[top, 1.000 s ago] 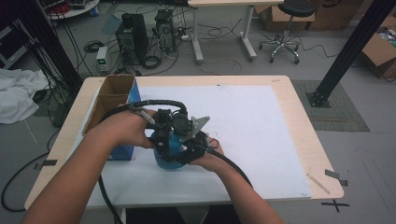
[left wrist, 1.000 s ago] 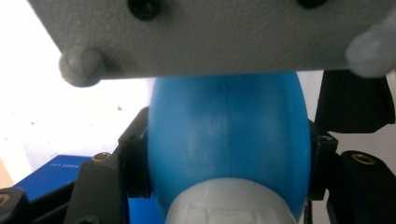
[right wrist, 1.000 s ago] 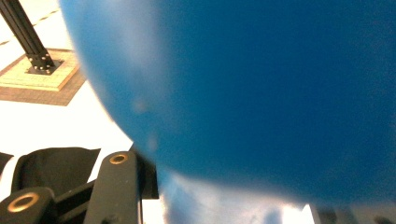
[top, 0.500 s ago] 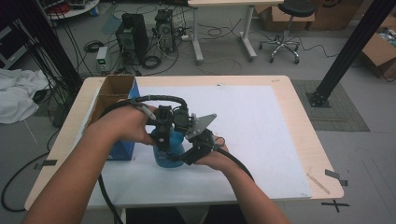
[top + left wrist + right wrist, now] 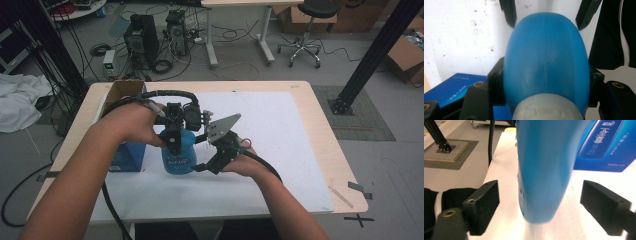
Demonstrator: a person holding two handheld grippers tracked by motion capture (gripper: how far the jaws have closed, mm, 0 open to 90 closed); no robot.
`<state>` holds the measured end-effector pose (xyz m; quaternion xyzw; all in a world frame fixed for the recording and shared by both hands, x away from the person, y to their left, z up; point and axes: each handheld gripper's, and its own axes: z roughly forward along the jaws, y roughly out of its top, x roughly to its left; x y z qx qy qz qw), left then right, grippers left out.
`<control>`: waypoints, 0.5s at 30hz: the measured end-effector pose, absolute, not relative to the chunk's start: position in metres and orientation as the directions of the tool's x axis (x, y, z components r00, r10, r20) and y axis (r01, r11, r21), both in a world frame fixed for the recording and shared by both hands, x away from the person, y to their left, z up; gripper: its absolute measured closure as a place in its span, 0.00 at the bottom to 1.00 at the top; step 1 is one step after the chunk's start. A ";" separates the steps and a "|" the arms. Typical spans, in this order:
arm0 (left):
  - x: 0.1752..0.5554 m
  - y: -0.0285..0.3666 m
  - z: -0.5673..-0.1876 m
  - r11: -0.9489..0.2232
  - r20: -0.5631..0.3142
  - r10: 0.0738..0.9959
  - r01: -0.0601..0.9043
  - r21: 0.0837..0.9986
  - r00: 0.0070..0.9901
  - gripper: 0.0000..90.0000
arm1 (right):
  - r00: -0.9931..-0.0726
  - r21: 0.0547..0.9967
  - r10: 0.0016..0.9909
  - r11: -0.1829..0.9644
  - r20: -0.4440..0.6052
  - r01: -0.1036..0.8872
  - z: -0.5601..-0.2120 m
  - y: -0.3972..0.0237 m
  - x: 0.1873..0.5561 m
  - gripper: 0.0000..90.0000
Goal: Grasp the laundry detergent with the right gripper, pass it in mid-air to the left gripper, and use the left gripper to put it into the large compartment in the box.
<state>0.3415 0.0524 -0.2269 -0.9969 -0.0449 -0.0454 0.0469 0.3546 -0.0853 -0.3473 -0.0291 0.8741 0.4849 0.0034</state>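
- The worktop [image 5: 300,95] carries a white sheet [image 5: 280,150].
- A blue box [image 5: 127,156] lies at the sheet's left edge.
- A blue bottle [image 5: 178,152] stands just beside the box.
- The left tongs [image 5: 172,140] clamp the bottle from above.
- The right tongs [image 5: 200,165] are spread wide at the bottle's base, not touching it.

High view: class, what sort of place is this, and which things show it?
Probably a robotics lab or workshop: computer towers with loose cables on the floor, a black frame post, and cardboard boxes by a work table.
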 end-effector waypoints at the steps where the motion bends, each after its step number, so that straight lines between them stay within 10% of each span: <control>1: 0.342 0.052 -0.225 -0.990 0.092 0.094 0.103 -0.092 0.991 0.43 | -0.998 0.844 -0.049 0.534 -0.038 -0.058 -0.346 -0.087 0.355 0.14; 15: 0.368 0.065 -0.187 -0.944 0.053 0.317 0.320 -0.081 0.947 0.42 | -0.993 0.722 -0.084 0.682 -0.085 -0.120 -0.319 -0.109 0.359 0.00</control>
